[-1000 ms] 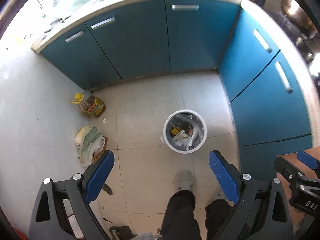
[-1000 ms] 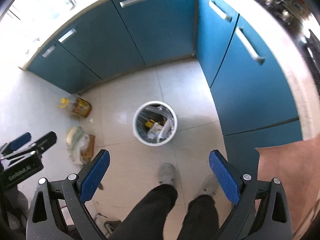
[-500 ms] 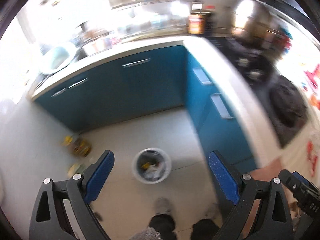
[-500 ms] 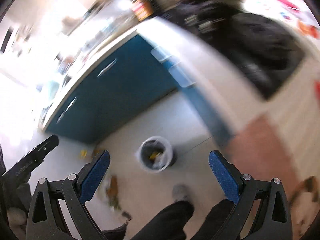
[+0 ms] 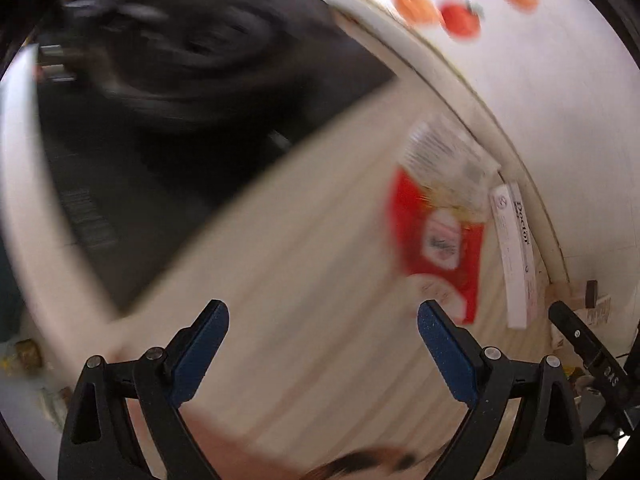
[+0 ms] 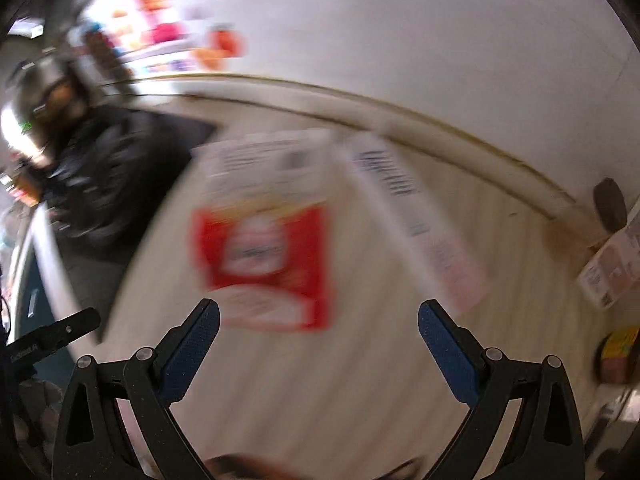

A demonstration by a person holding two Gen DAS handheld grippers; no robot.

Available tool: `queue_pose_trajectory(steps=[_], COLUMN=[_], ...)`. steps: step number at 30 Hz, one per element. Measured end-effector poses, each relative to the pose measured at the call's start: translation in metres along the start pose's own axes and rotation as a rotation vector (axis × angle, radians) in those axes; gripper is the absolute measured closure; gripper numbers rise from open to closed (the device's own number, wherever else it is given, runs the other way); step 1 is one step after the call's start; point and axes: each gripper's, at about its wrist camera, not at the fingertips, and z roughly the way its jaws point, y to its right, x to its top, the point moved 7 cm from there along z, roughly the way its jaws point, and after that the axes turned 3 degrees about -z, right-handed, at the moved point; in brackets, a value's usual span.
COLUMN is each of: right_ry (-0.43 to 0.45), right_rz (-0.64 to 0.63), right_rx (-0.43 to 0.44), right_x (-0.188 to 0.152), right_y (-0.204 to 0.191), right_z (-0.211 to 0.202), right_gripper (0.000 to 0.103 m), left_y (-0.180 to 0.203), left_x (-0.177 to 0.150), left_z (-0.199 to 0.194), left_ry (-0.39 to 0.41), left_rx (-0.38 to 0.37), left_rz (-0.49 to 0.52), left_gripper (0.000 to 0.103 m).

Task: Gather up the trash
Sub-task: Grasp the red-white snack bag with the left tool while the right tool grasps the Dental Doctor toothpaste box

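Observation:
A red and white flattened packet lies on a pale wooden counter, also in the right wrist view. A long white box lies beside it near the wall; it shows blurred in the right wrist view. My left gripper is open and empty above the counter, left of the packet. My right gripper is open and empty, just short of the packet. Both views are motion-blurred.
A black stove top with a dark pan sits left of the counter. A white wall runs behind. A small carton and a yellow item sit at the counter's right end.
Both grippers have swung up from the floor and the white bin to the counter beside the stove. The bin is out of view. Both stay open.

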Motion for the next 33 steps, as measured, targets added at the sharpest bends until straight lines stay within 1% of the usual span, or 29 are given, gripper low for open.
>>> queue_pose_trajectory(steps=[2, 5, 6, 7, 8, 9, 10, 11, 12, 13, 14, 16, 17, 18, 19, 20, 22, 23, 25, 28, 31, 32, 33], right_ry=[-0.027, -0.072, -0.085, -0.099, -0.122, -0.111, -0.106, -0.107, -0.113, -0.122, -0.134, -0.132, -0.13, -0.128, -0.126, -0.122, -0.115, -0.111, -0.104, -0.101, -0.097, -0.096, -0.094], right_rz=[0.005, -0.018, -0.024, -0.029, -0.037, -0.054, -0.077, -0.083, -0.072, -0.063, -0.061, -0.066, -0.072, -0.072, -0.069, -0.064, -0.053, -0.042, -0.016, 0.01, 0.02, 0.024, 0.029], right_rx=[-0.01, -0.011, -0.011, -0.009, -0.006, -0.048, -0.067, -0.042, -0.009, 0.012, 0.038, 0.049, 0.052, 0.054, 0.059, 0.065, 0.067, 0.071, 0.086, 0.116, 0.126, 0.128, 0.127], right_x=[0.009, 0.021, 0.021, 0.021, 0.023, 0.024, 0.027, 0.03, 0.031, 0.032, 0.032, 0.034, 0.034, 0.033, 0.034, 0.034, 0.033, 0.033, 0.033, 0.028, 0.026, 0.023, 0.024], right_y=[0.029, 0.057, 0.058, 0.061, 0.064, 0.067, 0.068, 0.067, 0.067, 0.068, 0.068, 0.067, 0.067, 0.065, 0.066, 0.066, 0.069, 0.071, 0.077, 0.081, 0.084, 0.09, 0.091], right_z=[0.021, 0.059, 0.067, 0.075, 0.085, 0.087, 0.09, 0.092, 0.094, 0.096, 0.1, 0.105, 0.106, 0.107, 0.107, 0.108, 0.108, 0.108, 0.106, 0.097, 0.095, 0.092, 0.092], right_gripper=[0.003, 0.003, 0.003, 0.005, 0.005, 0.007, 0.008, 0.021, 0.031, 0.044, 0.045, 0.046, 0.046, 0.046, 0.047, 0.047, 0.047, 0.048, 0.048, 0.048, 0.049, 0.05, 0.05], left_y=[0.025, 0.045, 0.049, 0.052, 0.059, 0.064, 0.067, 0.07, 0.073, 0.076, 0.08, 0.088, 0.093, 0.099, 0.104, 0.108, 0.114, 0.115, 0.116, 0.114, 0.127, 0.134, 0.135], left_x=[0.012, 0.023, 0.025, 0.029, 0.032, 0.034, 0.035, 0.037, 0.039, 0.04, 0.04, 0.041, 0.042, 0.042, 0.042, 0.042, 0.043, 0.046, 0.048, 0.048, 0.05, 0.051, 0.055], left_z=[0.036, 0.068, 0.073, 0.071, 0.073, 0.076, 0.078, 0.08, 0.081, 0.082, 0.082, 0.082, 0.082, 0.082, 0.083, 0.084, 0.083, 0.082, 0.077, 0.059, 0.044, 0.04, 0.038], left_ry=[-0.046, -0.08, -0.085, -0.063, -0.057, -0.066, -0.069, -0.065, -0.061, -0.059, -0.06, -0.058, -0.056, -0.056, -0.056, -0.059, -0.028, -0.018, -0.002, 0.031, 0.052, 0.054, 0.055], left_rx=[-0.005, 0.017, 0.032, 0.049, 0.046, 0.049, 0.056, 0.065, 0.068, 0.072, 0.054, 0.039, 0.041, 0.039, 0.045, 0.05, 0.103, 0.112, 0.1, 0.07, 0.006, -0.061, -0.09], left_rz=[0.012, 0.033, 0.039, 0.05, 0.066, 0.075, 0.073, 0.069, 0.069, 0.068, 0.063, 0.055, 0.062, 0.076, 0.091, 0.102, 0.139, 0.142, 0.131, 0.126, 0.135, 0.135, 0.132], left_gripper=[0.007, 0.007, 0.007, 0.007, 0.007, 0.007, 0.007, 0.007, 0.007, 0.007, 0.008, 0.019, 0.031, 0.048, 0.06, 0.086, 0.093, 0.1, 0.101, 0.102, 0.102, 0.102, 0.101])
